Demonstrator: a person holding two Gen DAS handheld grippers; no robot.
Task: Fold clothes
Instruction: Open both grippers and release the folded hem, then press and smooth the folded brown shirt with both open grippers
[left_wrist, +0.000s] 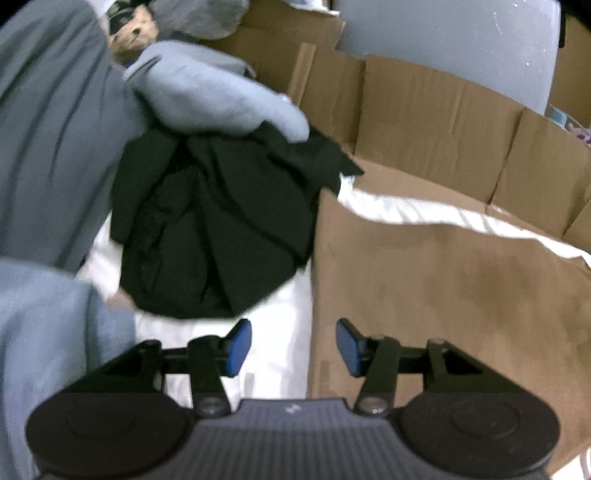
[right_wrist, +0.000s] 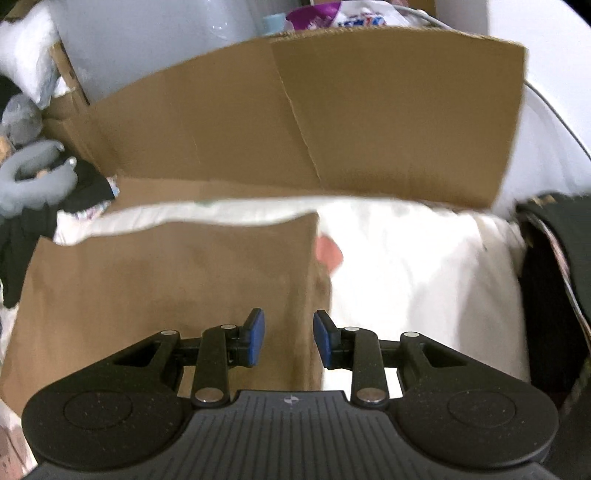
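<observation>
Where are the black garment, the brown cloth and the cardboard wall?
Black garment (left_wrist: 214, 236): left wrist view, middle of the crumpled heap.
Brown cloth (right_wrist: 166, 280): right wrist view, flat middle area.
Cardboard wall (right_wrist: 369, 110): right wrist view, upright panel's centre.

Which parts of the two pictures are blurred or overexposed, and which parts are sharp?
Left wrist view: the crumpled black garment and the brown folded cloth are smeared by motion blur; the left gripper is sharp. Right wrist view: the white sheet is blown out by glare, the upright brown cardboard panel is soft, the right gripper is sharp.
</observation>
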